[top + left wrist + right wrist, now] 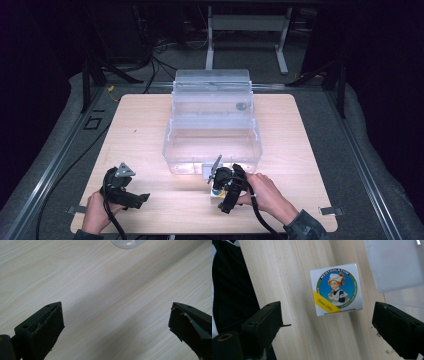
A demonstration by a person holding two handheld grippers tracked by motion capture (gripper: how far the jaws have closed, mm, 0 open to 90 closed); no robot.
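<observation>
A small white Mentholatum box [336, 292] with a round blue picture and a yellow stripe lies flat on the wooden table [145, 130]. My right gripper [327, 320] hovers over it, open, with the box between and just beyond the jaws, untouched. In the high view that box [216, 196] peeks out under the right gripper [223, 192], close to the front of a clear plastic bin [212, 150]. My left gripper [141, 198] rests at the front left, open over bare wood [116, 315].
The clear bin stands mid-table with its lid [211, 90] raised at the back; a corner of the bin [394, 265] lies just past the box. A dark sleeve [232, 285] borders the right gripper view. Bare wood surrounds the left gripper.
</observation>
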